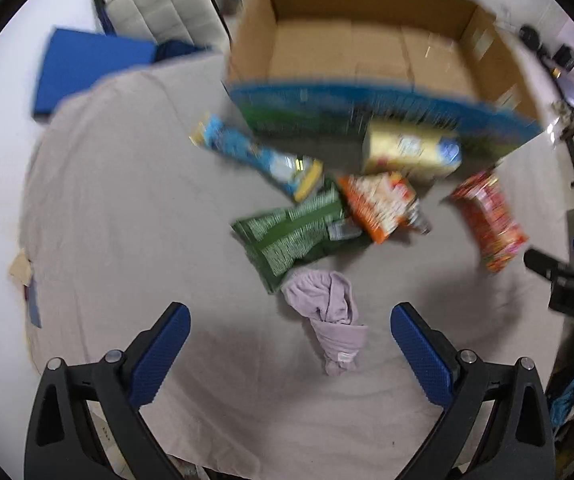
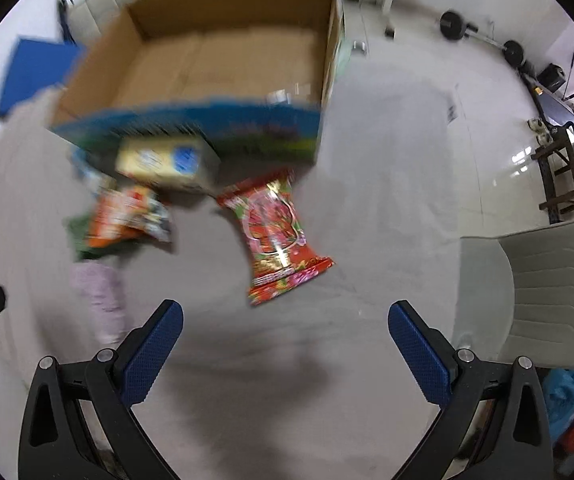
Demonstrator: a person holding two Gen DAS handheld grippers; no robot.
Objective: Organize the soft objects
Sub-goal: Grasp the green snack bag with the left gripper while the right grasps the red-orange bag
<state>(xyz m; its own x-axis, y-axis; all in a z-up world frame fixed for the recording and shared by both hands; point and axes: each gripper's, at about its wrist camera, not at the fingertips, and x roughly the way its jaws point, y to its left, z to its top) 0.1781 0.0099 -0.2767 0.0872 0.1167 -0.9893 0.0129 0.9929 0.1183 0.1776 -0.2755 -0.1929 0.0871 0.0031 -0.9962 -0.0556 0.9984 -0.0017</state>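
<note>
Left gripper (image 1: 289,338) spread wide, empty, hovering over the lilac cloth (image 1: 333,314) bunched on the grey sheet (image 1: 127,200). Best to drop straight down and pinch the thick knot. Right gripper (image 2: 285,330) also spread, empty, near the red snack bag (image 2: 275,236); grab mid-bag. Cardboard box (image 2: 223,60) behind looks empty; snacks lie outside.
</note>
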